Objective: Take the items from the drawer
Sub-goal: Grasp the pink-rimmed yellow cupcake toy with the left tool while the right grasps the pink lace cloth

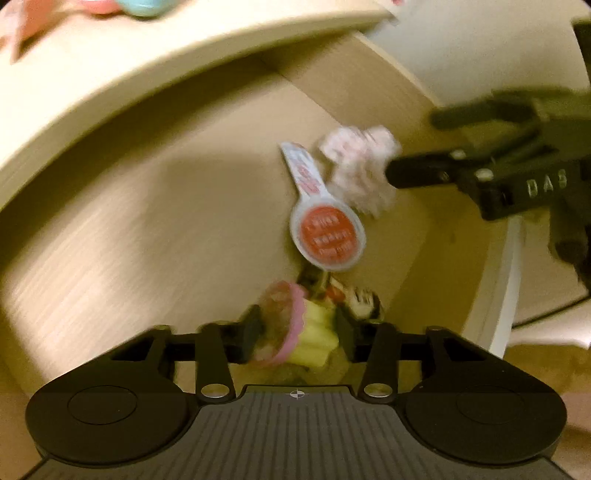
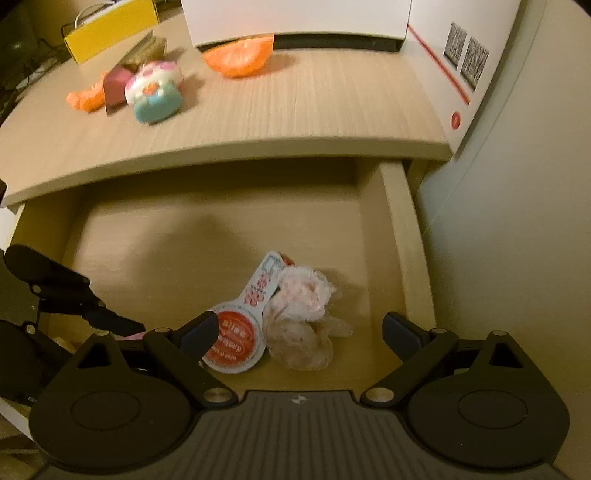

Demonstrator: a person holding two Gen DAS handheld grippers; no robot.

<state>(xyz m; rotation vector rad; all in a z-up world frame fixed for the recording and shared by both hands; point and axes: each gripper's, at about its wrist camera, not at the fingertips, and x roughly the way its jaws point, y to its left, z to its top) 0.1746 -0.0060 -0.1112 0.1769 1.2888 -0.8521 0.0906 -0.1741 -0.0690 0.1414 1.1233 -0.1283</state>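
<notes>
The drawer (image 2: 399, 240) stands pulled out under the desk top. On its floor lie a spoon-shaped white packet with a red round label (image 2: 236, 336) and a crumpled pink-white wrapper (image 2: 303, 295), touching each other. My right gripper (image 2: 301, 332) hangs open just above them, one finger at each side. In the left wrist view the packet (image 1: 325, 229) and wrapper (image 1: 358, 166) sit ahead, with the right gripper (image 1: 424, 146) coming in from the right. My left gripper (image 1: 299, 332) is shut on a toy cupcake (image 1: 314, 336) with a pink frill and a yellow-green cup.
The desk top (image 2: 295, 110) carries a blue-and-white toy cake (image 2: 155, 92), a pink block (image 2: 116, 86), an orange slice (image 2: 240, 59), a yellow box (image 2: 110, 26) and a white box (image 2: 295, 18). A pale wall (image 2: 517, 221) borders the drawer's right side.
</notes>
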